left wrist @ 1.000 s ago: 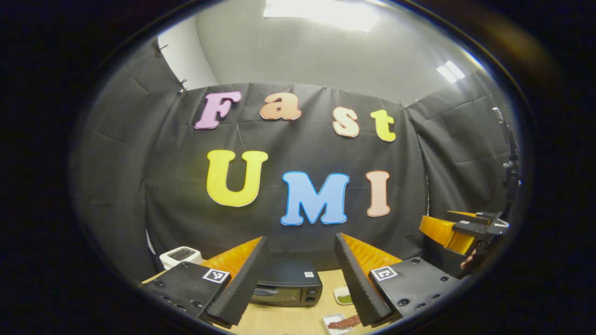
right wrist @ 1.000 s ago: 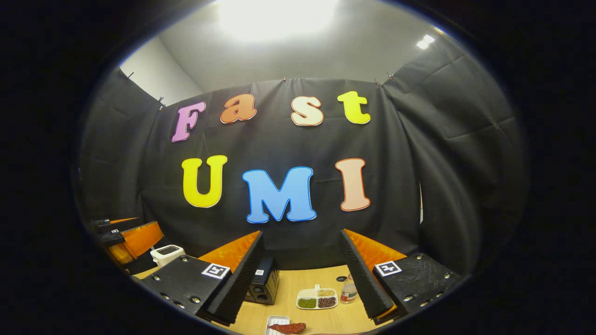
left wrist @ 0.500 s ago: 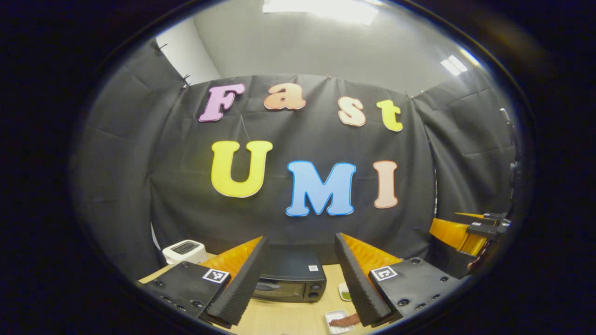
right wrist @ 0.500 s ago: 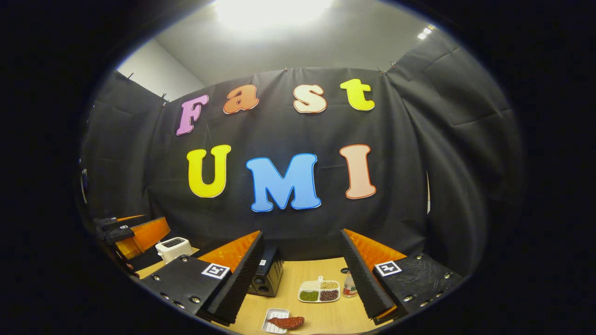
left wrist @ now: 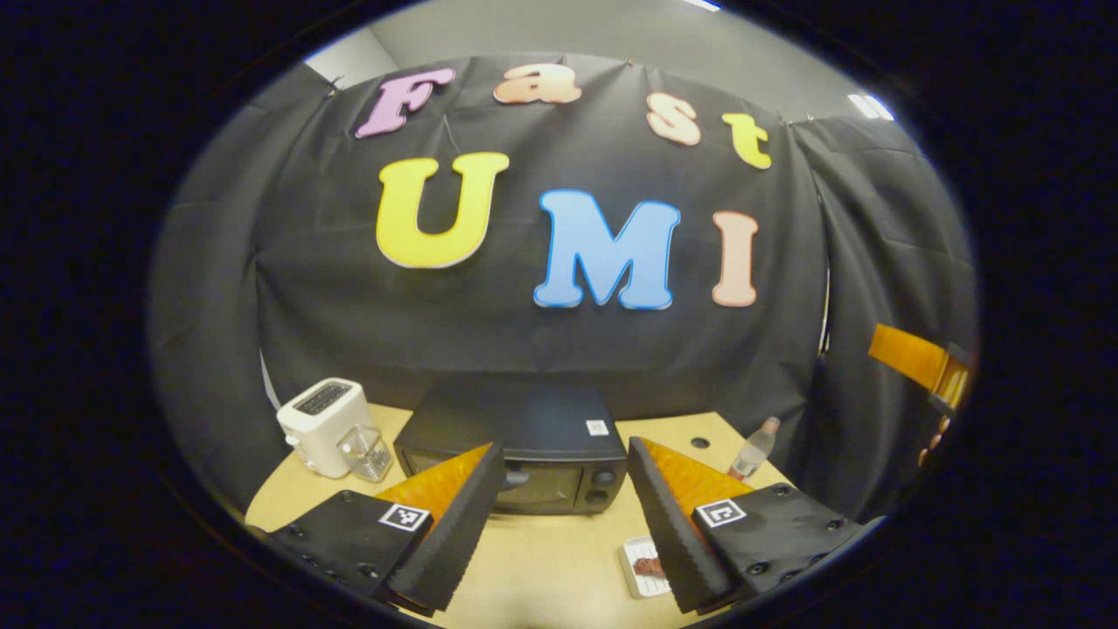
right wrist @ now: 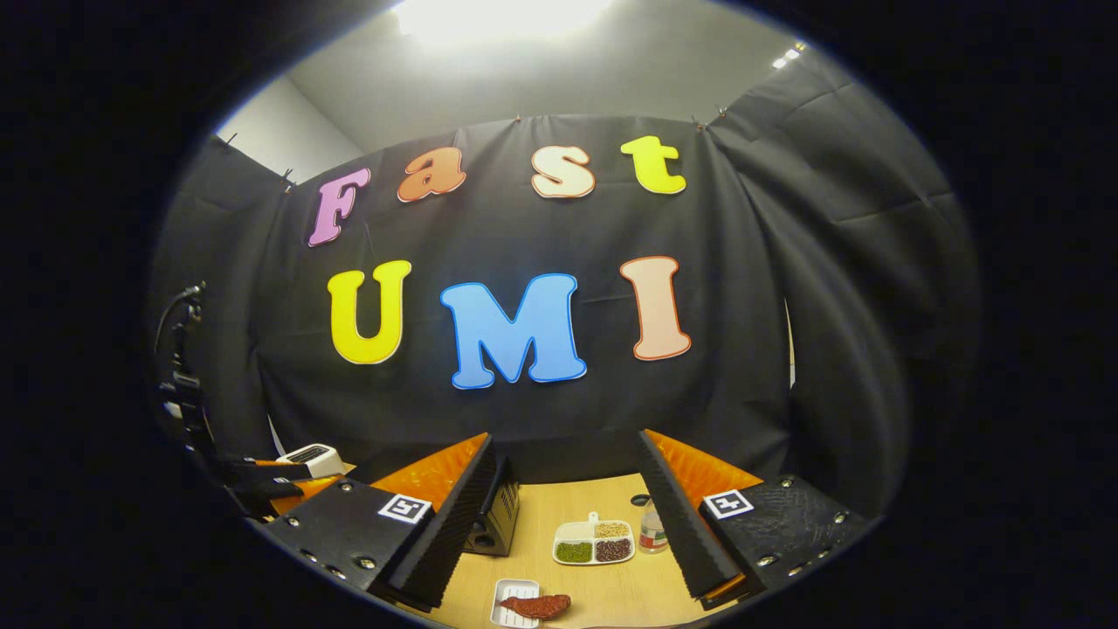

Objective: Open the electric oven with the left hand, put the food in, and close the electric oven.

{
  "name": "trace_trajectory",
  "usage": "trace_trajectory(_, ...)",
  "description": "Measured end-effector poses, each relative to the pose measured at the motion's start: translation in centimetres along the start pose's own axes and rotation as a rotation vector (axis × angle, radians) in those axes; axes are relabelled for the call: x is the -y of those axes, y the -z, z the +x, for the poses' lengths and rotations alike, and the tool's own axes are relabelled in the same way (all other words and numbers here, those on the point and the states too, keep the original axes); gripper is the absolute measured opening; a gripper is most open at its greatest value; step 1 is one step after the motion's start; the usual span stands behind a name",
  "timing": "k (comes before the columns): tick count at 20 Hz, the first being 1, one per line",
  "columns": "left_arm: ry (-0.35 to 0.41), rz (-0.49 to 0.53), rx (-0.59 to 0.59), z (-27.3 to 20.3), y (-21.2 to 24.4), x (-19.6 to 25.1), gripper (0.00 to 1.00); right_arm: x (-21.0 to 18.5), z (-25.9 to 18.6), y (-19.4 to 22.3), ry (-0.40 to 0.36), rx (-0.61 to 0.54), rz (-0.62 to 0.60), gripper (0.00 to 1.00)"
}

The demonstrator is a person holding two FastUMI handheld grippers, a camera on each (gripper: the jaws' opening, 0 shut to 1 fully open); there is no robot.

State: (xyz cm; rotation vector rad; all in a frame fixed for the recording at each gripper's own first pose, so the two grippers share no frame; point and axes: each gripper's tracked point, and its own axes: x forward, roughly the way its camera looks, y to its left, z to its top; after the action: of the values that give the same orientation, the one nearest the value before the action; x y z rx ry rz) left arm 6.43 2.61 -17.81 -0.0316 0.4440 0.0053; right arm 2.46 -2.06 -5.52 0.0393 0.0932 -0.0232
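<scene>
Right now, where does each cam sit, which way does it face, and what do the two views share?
Left gripper view: rides the left gripper, facing the closed oven front; own open fingers below.
Right gripper view: rides the right gripper, facing the table right of the oven; own open fingers below.
Shared: oven, toaster, food tray, bottle.

Ceiling light (right wrist: 498, 17) glares overhead; scene dim, sharp; strong fisheye bending at edges.

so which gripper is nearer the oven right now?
Left. The left gripper faces the oven front with its jaws open, low over the table. The right gripper sits off to the oven's side, above the food tray.
</scene>
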Motion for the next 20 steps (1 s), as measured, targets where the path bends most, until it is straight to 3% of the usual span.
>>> trace_trajectory(4, -0.02, -0.024, -0.115, 3.8, 4.0, -2.8, 0.98, -0.5, 0.9, 2.3, 0.014, -0.049, -0.021, 0.98)
trace_trajectory(20, -0.077, 0.011, -0.25, 16.8, 8.3, -10.1, 0.95, 0.9, 1.9, 5.2, 0.097, -0.131, -0.074, 0.98)
